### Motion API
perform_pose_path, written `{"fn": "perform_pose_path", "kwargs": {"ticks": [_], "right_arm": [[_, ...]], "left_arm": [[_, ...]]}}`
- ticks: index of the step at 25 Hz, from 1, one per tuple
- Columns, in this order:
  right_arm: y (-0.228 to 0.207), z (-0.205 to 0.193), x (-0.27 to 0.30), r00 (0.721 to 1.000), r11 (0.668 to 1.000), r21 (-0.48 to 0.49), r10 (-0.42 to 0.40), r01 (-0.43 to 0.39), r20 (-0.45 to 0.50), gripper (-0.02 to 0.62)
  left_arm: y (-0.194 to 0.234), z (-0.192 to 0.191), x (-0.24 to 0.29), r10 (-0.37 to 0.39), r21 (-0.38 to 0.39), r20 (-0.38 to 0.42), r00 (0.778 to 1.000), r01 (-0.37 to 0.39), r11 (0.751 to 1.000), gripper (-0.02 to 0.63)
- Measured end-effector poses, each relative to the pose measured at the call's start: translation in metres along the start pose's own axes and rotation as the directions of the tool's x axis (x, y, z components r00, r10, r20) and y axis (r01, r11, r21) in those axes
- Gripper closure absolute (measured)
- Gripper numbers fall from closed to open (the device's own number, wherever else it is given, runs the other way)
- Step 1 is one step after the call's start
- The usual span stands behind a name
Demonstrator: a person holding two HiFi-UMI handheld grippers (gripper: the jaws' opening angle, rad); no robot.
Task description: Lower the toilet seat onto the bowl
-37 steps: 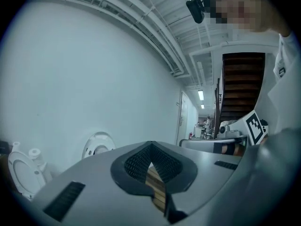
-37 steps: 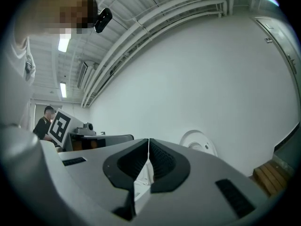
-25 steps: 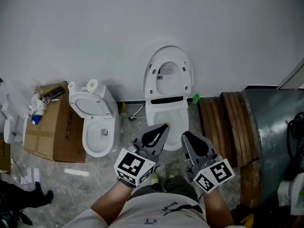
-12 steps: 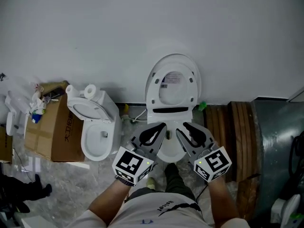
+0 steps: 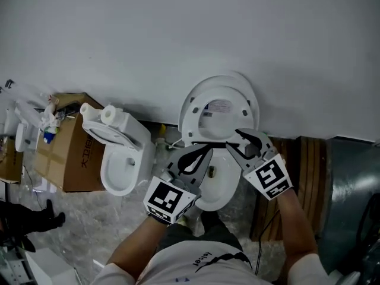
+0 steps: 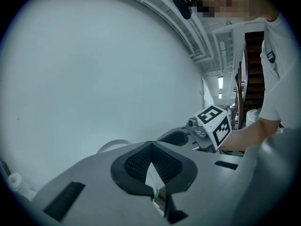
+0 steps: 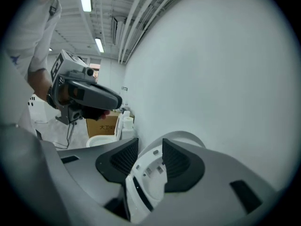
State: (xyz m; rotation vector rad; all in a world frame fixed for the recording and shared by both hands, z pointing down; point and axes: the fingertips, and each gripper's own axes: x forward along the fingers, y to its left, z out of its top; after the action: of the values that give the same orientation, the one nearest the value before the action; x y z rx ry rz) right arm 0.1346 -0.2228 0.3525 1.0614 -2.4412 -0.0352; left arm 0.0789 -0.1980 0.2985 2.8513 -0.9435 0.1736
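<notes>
Grasp approach: toilet seat (image 5: pixel 205 120) is standing raised over bowl (image 5: pixel 217 186), right gripper (image 5: pixel 234 140) jaws, just opening, are framing its rim unpinched, left gripper (image 5: pixel 202 156) is hovering pressed together; next needs clamping and lowering.

We've got a spare toilet (image 5: pixel 119 166) here. Two paper rolls (image 5: pixel 108 114) sit on its tank, a box (image 5: pixel 59 159) stands just left of it, the wall (image 5: pixel 178 34) is behind it, and planks (image 5: pixel 309 159) lie well off to its right.

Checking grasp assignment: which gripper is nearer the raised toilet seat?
Right. Right gripper is at the toilet seat's lower edge, jaws just opening, seat seen between them. Left gripper is lower, over the bowl.
</notes>
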Motion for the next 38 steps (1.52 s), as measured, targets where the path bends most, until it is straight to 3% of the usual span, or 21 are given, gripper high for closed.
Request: {"fn": "perform_pose_path", "kwargs": {"ticks": [5, 10, 13, 20, 38], "right_arm": [[-0.054, -0.032, 0.050, 0.994, 0.990, -0.137, 0.018, -0.034, -0.111, 0.445], [-0.098, -0.059, 0.098, 0.980, 0.980, -0.196, -0.010, -0.030, -0.201, 0.444], [-0.115, -0.071, 0.124, 0.966, 0.969, -0.248, -0.042, -0.023, -0.254, 0.430], [-0.137, -0.084, 0.166, 0.929, 0.916, -0.401, -0.159, 0.013, -0.333, 0.419], [-0.144, -0.113, 0.221, 0.891, 0.939, -0.333, -0.083, -0.079, -0.446, 0.348]], "left_arm": [[0.019, -0.008, 0.034, 0.038, 0.042, 0.018, 0.999, -0.039, 0.998, 0.600], [0.044, -0.017, 0.070, 0.092, 0.031, 0.041, 0.995, -0.093, 0.995, 0.600], [0.050, -0.021, 0.081, 0.092, 0.054, 0.038, 0.995, -0.094, 0.994, 0.600], [0.070, -0.044, 0.091, 0.138, 0.010, 0.002, 0.990, -0.138, 0.990, 0.600], [0.102, -0.052, 0.106, 0.183, 0.012, -0.015, 0.983, -0.183, 0.983, 0.600]]}}
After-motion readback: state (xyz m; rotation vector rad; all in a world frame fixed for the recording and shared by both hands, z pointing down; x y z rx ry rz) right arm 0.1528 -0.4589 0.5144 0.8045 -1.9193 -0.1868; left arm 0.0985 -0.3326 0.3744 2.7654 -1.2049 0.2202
